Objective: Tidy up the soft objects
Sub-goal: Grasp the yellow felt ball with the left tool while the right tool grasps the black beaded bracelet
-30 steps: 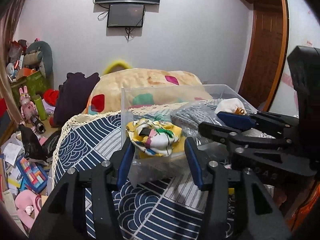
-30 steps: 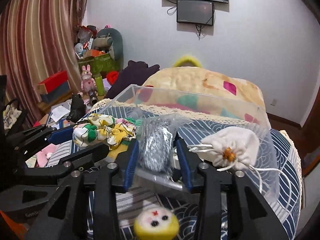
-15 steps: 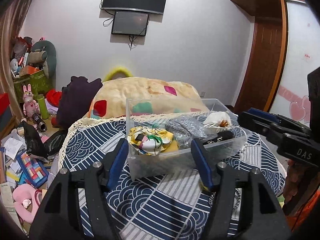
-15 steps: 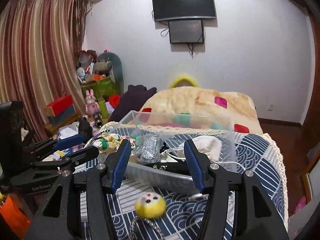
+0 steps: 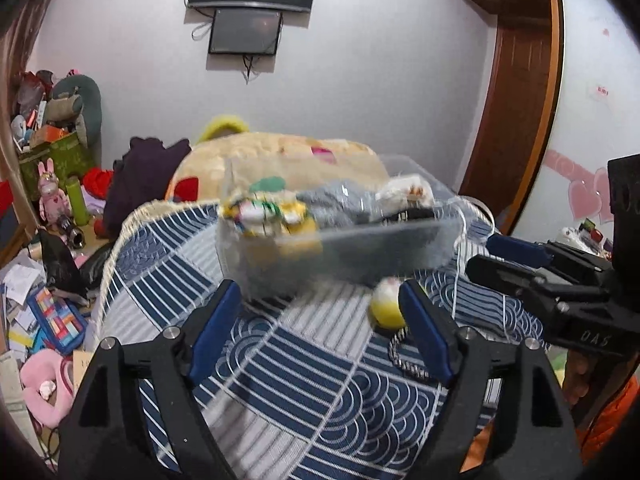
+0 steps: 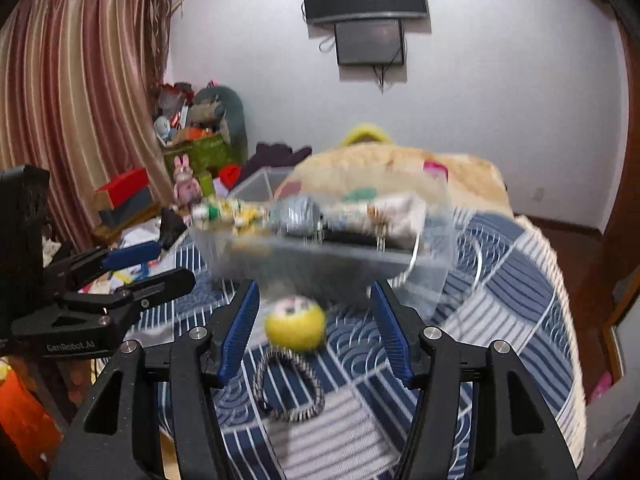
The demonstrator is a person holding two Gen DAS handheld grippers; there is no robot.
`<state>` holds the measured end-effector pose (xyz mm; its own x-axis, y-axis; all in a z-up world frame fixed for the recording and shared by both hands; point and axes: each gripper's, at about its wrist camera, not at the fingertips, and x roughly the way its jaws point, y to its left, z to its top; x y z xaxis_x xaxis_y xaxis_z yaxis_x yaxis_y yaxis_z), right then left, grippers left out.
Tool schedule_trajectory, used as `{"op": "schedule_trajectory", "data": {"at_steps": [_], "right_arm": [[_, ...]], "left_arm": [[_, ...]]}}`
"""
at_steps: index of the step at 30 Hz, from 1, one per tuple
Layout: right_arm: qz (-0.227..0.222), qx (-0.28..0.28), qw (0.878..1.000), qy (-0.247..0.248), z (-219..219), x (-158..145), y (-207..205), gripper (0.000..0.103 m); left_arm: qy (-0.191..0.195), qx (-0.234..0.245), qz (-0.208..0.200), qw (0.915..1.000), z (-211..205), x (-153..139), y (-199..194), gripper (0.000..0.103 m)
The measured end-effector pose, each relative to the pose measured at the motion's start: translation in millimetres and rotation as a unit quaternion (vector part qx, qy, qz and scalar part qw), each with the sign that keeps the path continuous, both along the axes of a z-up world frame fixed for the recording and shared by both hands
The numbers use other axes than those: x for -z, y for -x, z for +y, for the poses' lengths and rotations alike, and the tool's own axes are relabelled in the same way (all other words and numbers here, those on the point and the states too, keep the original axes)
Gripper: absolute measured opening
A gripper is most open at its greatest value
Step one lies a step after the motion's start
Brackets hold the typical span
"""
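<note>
We hover both grippers, left [image 5: 320, 328] & right [image 6: 316, 332], jaws released, nothing held; next: grab yellow fuzzy ball hair-tie [image 6: 295, 326], drop into clear plastic bin [image 6: 436, 256].

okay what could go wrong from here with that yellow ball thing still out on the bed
The yellow plush ball and its braided loop lie outside the clear bin; closing on the round ball may squirt it away. The white pouch's drawstring hangs over the bin wall and could snag the right gripper.

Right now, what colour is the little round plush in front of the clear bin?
Yellow with a pale face patch on the plush; clearest in the right wrist view.
</note>
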<state>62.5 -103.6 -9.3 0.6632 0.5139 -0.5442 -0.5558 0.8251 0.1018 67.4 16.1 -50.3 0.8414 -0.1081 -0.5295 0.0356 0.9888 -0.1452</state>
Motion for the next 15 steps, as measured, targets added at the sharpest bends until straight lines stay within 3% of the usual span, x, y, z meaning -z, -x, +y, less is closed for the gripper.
{"op": "schedule_trajectory", "data": {"at_steps": [6, 13, 15], "right_arm": [[0.045, -0.009, 0.999, 0.017, 2.3, 35.2, -0.1, 0.052], [0.085, -0.028, 0.996, 0.026, 10.2, 57.0, -7.8, 0.012], [0.084, -0.026, 0.996, 0.024, 9.4, 58.4, -6.6, 0.008]], "left_arm": [[0.005, 0.009, 0.028, 0.9996, -8.3, 17.5, -5.6, 0.084], [0.007, 0.021, 0.043, 0.9989, -19.5, 27.3, -19.8, 0.084], [0.007, 0.027, 0.045, 0.9986, -24.4, 28.6, -24.2, 0.084]]}}
